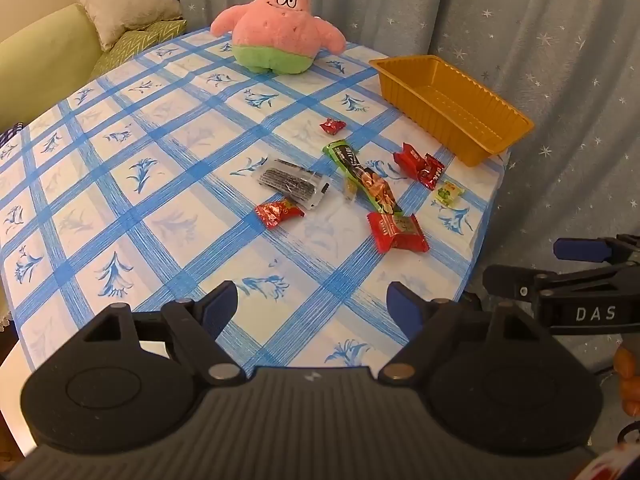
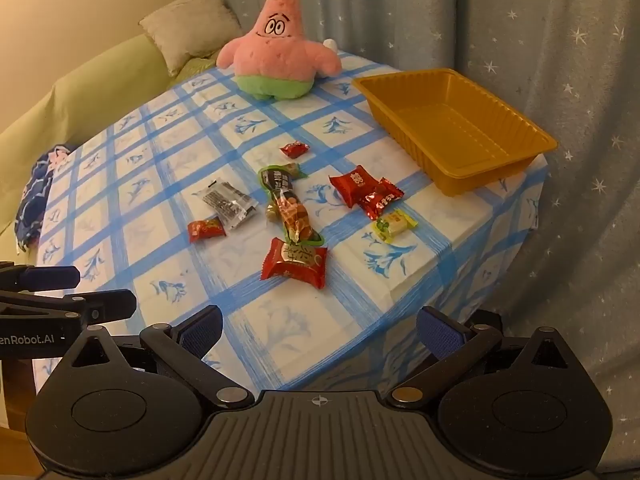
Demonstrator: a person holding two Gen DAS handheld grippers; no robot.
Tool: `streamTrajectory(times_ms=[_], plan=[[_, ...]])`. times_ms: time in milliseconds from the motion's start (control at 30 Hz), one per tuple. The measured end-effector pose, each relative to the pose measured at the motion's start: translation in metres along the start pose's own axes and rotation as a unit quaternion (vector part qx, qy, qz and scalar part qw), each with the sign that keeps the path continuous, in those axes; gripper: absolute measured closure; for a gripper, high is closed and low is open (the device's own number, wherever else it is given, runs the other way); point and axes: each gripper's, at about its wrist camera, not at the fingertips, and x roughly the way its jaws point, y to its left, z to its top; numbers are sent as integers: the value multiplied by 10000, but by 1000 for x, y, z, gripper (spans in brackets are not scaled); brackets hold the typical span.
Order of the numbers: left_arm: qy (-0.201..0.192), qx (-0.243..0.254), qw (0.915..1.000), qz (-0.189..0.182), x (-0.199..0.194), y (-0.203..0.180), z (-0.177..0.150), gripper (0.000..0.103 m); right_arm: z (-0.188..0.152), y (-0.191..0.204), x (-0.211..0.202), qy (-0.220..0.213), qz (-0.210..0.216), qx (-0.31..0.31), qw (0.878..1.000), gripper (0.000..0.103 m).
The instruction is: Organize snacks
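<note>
Several wrapped snacks lie scattered on the blue-checked tablecloth point(image 1: 168, 240): a long green bar point(image 1: 362, 178) point(image 2: 286, 200), a silver packet point(image 1: 292, 182) point(image 2: 229, 202), a big red pack point(image 1: 396, 230) point(image 2: 295, 263), two more red packs point(image 1: 418, 164) point(image 2: 366, 191), small red candies point(image 1: 332, 126) point(image 2: 295, 149) and a yellow-green candy point(image 1: 449, 193) point(image 2: 394, 224). A gold plastic tray point(image 1: 452, 108) point(image 2: 456, 128) stands empty at the table's right edge. My left gripper point(image 1: 312, 308) and right gripper point(image 2: 320, 330) both hover open over the near table edge, nothing between their fingers.
A pink star plush toy point(image 1: 280, 24) point(image 2: 278, 54) sits at the far side of the table. A green sofa point(image 1: 36, 64) with cushions lies to the left. A starred grey curtain point(image 2: 520, 20) hangs behind and to the right. Each gripper shows at the edge of the other's view.
</note>
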Motion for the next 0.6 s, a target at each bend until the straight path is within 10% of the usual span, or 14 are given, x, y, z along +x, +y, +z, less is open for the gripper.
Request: streamTrajectory(times_ms=[600], plan=[[4, -5, 10000, -4, 3, -6, 5, 23, 2, 0, -2, -3, 1, 5, 10000, 0]])
